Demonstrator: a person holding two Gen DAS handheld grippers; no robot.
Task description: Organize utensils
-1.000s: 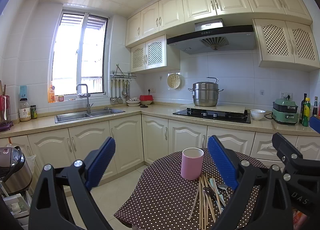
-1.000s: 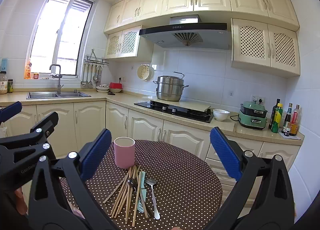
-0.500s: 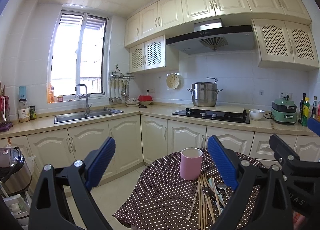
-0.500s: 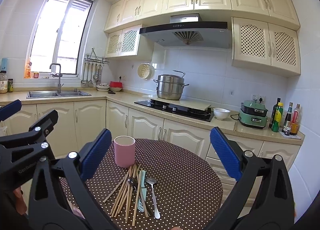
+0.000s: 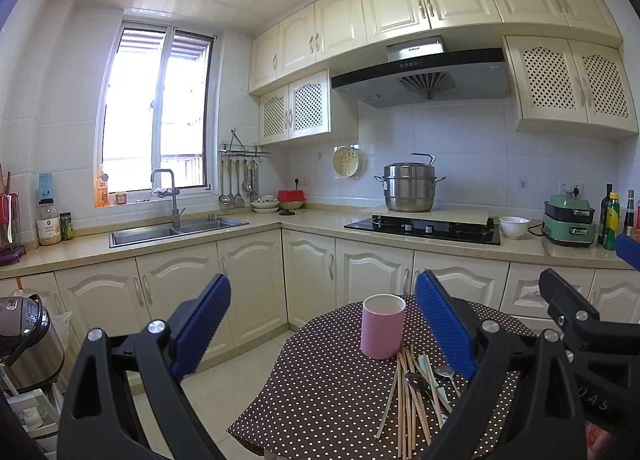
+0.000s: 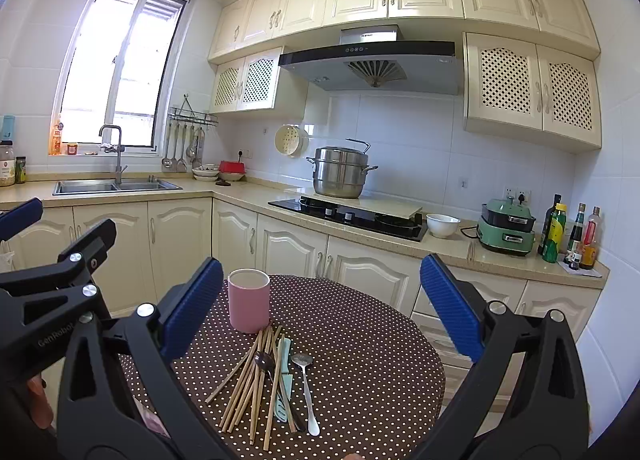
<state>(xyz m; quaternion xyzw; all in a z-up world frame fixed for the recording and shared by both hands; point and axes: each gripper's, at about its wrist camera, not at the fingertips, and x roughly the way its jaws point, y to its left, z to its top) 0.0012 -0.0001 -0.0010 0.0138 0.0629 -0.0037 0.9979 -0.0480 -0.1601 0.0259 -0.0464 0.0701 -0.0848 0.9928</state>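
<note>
1. Left wrist view: the left gripper (image 5: 322,324) fills the lower part of the frame with its blue pads spread wide and nothing between them. Right of centre, low in the frame, a pink cup (image 5: 382,325) stands upright on the round table (image 5: 320,388), which wears a brown cloth with white dots. Just below the cup, touching its base or nearly so, lies a loose heap of wooden chopsticks (image 5: 406,404) with a dark spoon (image 5: 416,380) and a silver spoon (image 5: 444,371) beside them. The right gripper's black frame enters at the right edge.

2. Right wrist view: the right gripper (image 6: 322,306) also stands wide apart and empty. The cup (image 6: 248,299) sits left of centre. The chopsticks (image 6: 250,380) fan out below it toward the bottom of the frame, with the dark spoon (image 6: 264,361), a pale green utensil (image 6: 285,376) and the silver spoon (image 6: 306,388) along their right side. The left gripper's frame shows at the left edge.
</note>
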